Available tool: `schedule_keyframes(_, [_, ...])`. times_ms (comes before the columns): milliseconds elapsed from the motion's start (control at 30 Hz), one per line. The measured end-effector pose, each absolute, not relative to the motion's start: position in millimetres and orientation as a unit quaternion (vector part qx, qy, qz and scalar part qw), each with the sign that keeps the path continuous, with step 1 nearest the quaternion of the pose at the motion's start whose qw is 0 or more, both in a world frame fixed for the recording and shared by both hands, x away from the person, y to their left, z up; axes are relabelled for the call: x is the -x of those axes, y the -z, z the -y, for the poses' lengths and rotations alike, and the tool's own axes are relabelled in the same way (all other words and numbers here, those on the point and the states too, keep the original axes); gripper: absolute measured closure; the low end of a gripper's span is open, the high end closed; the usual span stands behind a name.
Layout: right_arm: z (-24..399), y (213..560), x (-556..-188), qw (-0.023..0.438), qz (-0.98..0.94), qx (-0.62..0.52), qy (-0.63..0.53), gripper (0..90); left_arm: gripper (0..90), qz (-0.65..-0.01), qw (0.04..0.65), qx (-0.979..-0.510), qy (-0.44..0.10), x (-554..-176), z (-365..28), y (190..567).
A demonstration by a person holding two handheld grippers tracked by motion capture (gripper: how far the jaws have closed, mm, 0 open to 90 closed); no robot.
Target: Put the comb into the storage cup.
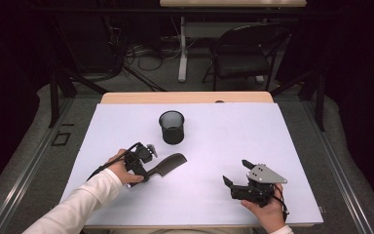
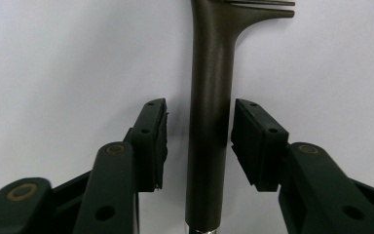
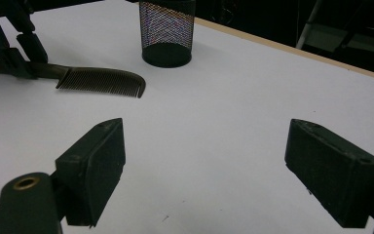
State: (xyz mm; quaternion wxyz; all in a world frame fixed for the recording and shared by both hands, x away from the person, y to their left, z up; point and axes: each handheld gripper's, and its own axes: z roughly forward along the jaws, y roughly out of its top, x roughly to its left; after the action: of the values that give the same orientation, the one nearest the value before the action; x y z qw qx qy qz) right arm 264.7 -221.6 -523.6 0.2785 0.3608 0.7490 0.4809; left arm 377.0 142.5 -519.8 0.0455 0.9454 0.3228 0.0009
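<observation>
**Left gripper straddles the comb handle; right gripper idle and wide**

Nearest the person, at about 5 o'clock on the white table (image 1: 272, 146), the right gripper (image 1: 237, 172) rests in the right hand (image 1: 265, 207) with its jaws spread wide and nothing between them; in the right gripper view the 2 pads (image 3: 95, 165) frame bare table.

At about 8 o'clock, the left hand (image 1: 121, 170) holds the left gripper (image 2: 198, 141) over the handle of the dark comb (image 1: 168, 164). The handle runs straight up between the 2 jaws, with a thin gap on each side, so the pads are not yet pressing on it. The comb lies flat, teeth end toward 2 o'clock.

Farther off, near the centre toward 12 o'clock, a black mesh cup (image 1: 171, 126) stands upright, apart from the comb.
</observation>
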Motion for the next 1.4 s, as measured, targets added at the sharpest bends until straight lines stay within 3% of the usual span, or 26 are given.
schedule_keyframes(1400, [220.8,524.8,-265.4,0.274,-0.753,-0.359,-0.478,14.8,70.8,-0.281,0.027,-0.959,0.008,-376.5,-140.2,523.0])
